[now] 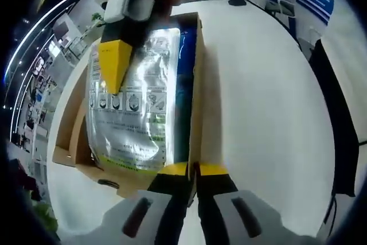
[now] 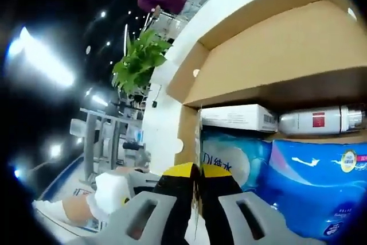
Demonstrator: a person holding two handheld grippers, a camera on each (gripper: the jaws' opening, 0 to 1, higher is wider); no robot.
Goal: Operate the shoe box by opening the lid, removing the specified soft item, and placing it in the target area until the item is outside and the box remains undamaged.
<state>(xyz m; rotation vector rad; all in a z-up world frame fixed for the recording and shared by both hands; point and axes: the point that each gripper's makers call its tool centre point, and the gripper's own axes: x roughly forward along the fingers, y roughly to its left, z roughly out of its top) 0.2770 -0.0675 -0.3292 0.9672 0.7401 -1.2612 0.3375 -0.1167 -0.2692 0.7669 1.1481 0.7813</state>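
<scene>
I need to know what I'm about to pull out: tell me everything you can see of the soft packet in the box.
The soft packet is a glossy plastic pouch, silvery-white with small printed pictures and text on one face, blue along one side. It lies flat in the open cardboard box, filling most of it. The right gripper presses its yellow tips onto it. In the right gripper view the blue printed face shows.

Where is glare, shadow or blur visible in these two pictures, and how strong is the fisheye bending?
Left gripper view: ceiling light glares on the shiny plastic package, washing out its print; the white table is evenly lit, its edge bent into a curve. Right gripper view: the room behind is dark with blown-out lamps; shadow lies under the cardboard lid; the near blue package looks slightly soft.
</scene>
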